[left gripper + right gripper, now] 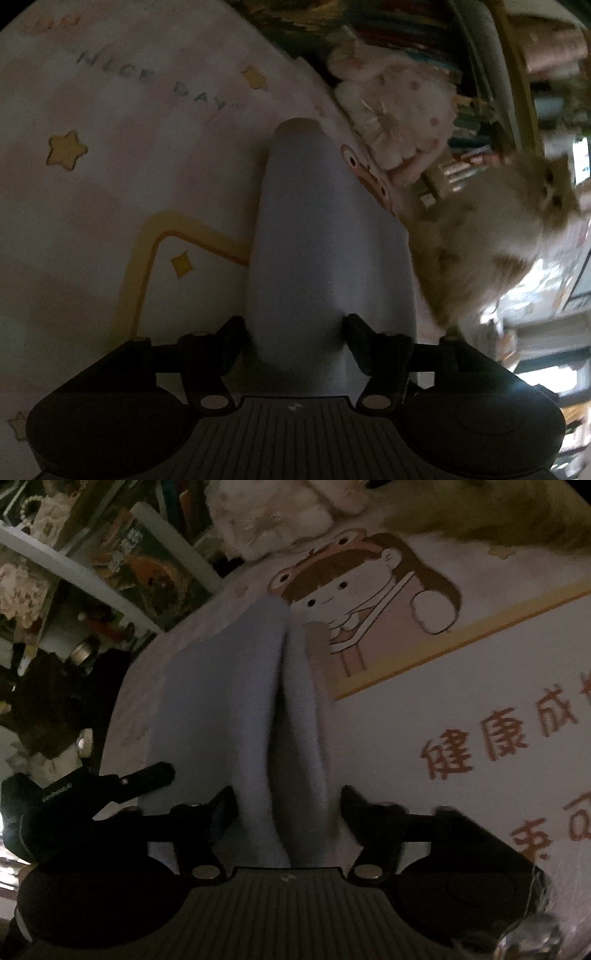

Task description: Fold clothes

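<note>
A pale blue knitted garment [325, 236] lies on a white printed mat [110, 206] and runs forward from between my left gripper's fingers. My left gripper [295, 328] is shut on its near end. In the right wrist view the same blue garment [221, 701] shows two long folds side by side, meeting at a crease. My right gripper [288, 801] is shut on the near end of these folds. The left gripper [74, 797] also appears there as a black body at the lower left, its tip against the garment's left edge.
The mat carries yellow stars, a cartoon girl [354, 590] and orange characters [495, 738]. A white plush toy [399, 110] and a blurred furry brown-and-white shape [517, 229] sit at the mat's far edge. Cluttered shelves [74, 572] stand beyond.
</note>
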`<state>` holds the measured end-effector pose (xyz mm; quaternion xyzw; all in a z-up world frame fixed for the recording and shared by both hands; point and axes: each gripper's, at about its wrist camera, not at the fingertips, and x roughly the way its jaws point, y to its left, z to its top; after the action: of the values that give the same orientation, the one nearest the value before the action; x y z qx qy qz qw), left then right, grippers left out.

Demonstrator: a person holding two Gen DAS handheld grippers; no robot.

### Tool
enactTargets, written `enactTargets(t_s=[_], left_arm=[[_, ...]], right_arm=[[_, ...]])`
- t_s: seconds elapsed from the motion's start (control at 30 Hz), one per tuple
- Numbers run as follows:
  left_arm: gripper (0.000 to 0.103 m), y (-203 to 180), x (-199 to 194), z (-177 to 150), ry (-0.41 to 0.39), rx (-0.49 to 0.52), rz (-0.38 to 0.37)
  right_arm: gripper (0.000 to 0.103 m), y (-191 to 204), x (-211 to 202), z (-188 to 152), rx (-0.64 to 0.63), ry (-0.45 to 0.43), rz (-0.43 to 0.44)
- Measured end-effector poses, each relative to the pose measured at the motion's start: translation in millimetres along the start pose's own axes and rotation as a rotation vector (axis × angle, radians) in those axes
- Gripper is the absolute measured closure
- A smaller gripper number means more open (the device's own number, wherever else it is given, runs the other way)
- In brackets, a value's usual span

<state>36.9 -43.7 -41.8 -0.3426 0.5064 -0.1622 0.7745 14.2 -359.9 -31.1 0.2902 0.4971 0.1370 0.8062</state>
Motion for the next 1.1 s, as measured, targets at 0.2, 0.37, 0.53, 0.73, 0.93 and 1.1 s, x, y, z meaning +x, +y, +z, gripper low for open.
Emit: enactTargets(t_s=[0.2,0.37,0.53,0.73,0.93,1.1], left_arm=[[0.06,-50,-12,-19,-0.076,0.292,0.158],[0.059,-45,-11,-18,-0.039,0.277,0.15],[0.05,-16,-7,-11,-0.007,0.121,0.085],[0.056,-9,-3,-11,-0.009,0.09,0.04],[0.06,-28,-20,-13,-0.081,0.202,0.05],[0.059,-28,-38,-8,-0.135,0.21,0.031]], right_arm=[[0.075,25,-5,-9,-0.181,-0.037,-0.069],[0.074,18,-8,-12,-0.163,-0.008,-0.054],[0.058,10,-10,-15,-0.137,0.019,-0.037],[0.062,1,-5,-12,-0.056,0.025,0.022],[0.074,28,-15,-15,-0.207,-0.041,-0.003],[0.074,48,-29,-15,-0.293,-0.117,0.004]])
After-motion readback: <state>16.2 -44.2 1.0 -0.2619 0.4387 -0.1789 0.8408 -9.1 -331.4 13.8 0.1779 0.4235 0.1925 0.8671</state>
